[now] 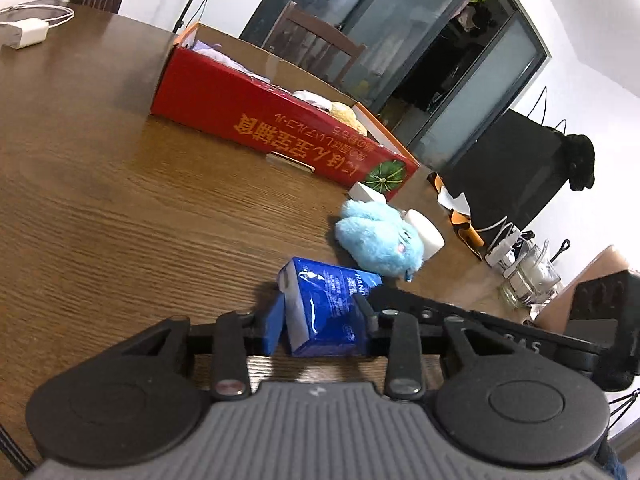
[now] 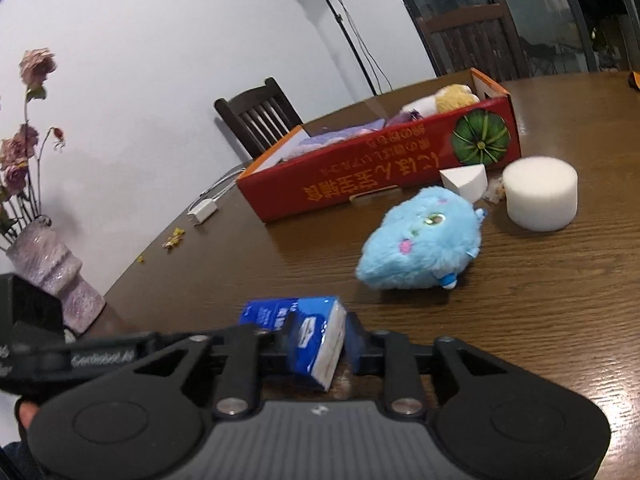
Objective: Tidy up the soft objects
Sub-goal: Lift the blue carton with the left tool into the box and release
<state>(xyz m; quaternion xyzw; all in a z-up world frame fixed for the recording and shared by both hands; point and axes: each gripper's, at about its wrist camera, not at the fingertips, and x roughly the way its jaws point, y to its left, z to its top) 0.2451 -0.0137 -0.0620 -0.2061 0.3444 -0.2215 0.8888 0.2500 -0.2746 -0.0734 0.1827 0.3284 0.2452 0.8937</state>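
We have both grippers on the tissue pack (image 1: 328, 312), low centre of frame on the table (image 1: 120, 200): left gripper (image 1: 320, 320) and right gripper (image 2: 316, 344) each pinch it. Light, squashy, slick wrapper; grip mid-body, gently. Box (image 1: 256, 120) sits upper centre.

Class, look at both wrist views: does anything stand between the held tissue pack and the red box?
Nothing visible does. The tissue pack sits between both grippers' fingers, and bare table runs from it to the red box. The blue plush and foam cylinder lie off to the side.
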